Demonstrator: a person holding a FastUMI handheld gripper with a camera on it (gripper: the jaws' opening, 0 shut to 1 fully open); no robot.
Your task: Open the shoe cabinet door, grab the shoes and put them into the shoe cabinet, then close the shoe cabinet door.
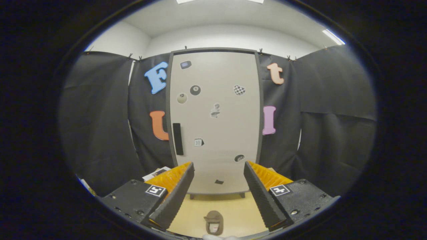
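The shoe cabinet (215, 123) stands tall straight ahead, its pale door shut inside a dark grey frame and dotted with several stickers. A black vertical handle (177, 139) sits near the door's left edge. On the yellowish floor between my fingers lies a brown slipper-like shoe (214, 222), toe toward the cabinet. My gripper (218, 170) is open, held back from the cabinet with nothing between its fingers, and the shoe lies below and between them.
Black cloth walls (100, 123) hang on both sides of the cabinet. Some printed papers (156, 172) lie on the floor to the left of the cabinet's base, partly behind my left finger. The cabinet rests on short feet (242, 194).
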